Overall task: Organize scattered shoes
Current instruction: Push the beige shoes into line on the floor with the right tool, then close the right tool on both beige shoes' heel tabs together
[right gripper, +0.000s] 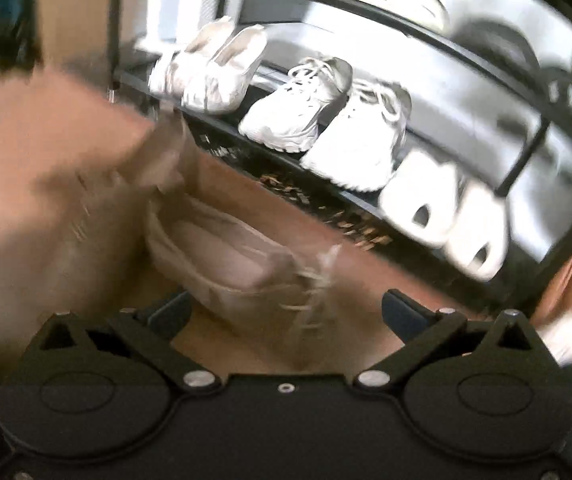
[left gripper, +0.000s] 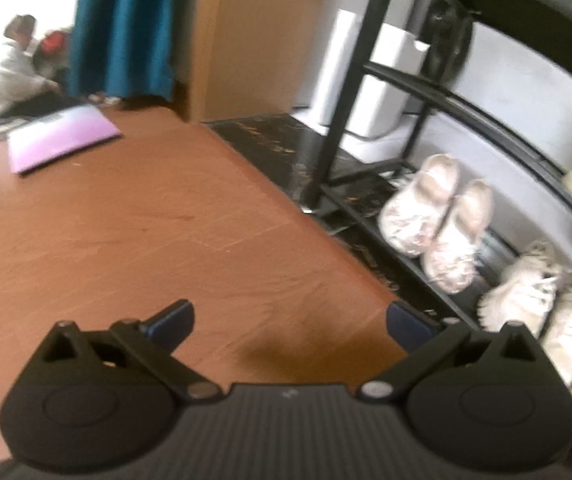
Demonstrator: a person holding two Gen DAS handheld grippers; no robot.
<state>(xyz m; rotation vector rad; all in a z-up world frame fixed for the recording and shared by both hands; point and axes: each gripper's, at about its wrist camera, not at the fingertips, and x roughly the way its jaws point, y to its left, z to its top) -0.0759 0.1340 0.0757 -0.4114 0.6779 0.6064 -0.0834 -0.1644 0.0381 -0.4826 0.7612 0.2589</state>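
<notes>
In the left wrist view my left gripper (left gripper: 289,322) is open and empty above the brown floor (left gripper: 134,232). To its right a black shoe rack (left gripper: 337,136) holds a pair of pale pink slippers (left gripper: 437,216) and white laced sneakers (left gripper: 537,300) on its bottom shelf. In the right wrist view my right gripper (right gripper: 286,312) is open, its jaws wide on either side of a blurred beige shoe (right gripper: 238,256) lying on the floor just ahead. Behind it the rack's bottom shelf (right gripper: 325,200) carries pink slippers (right gripper: 210,72), white sneakers (right gripper: 325,120) and white clogs (right gripper: 445,216).
A purple flat folder (left gripper: 62,136) lies on the floor at the far left. A teal curtain (left gripper: 126,28) and a wooden panel (left gripper: 254,36) stand behind. White boxes (left gripper: 373,80) sit beside the rack. People sit in the far background (left gripper: 14,68).
</notes>
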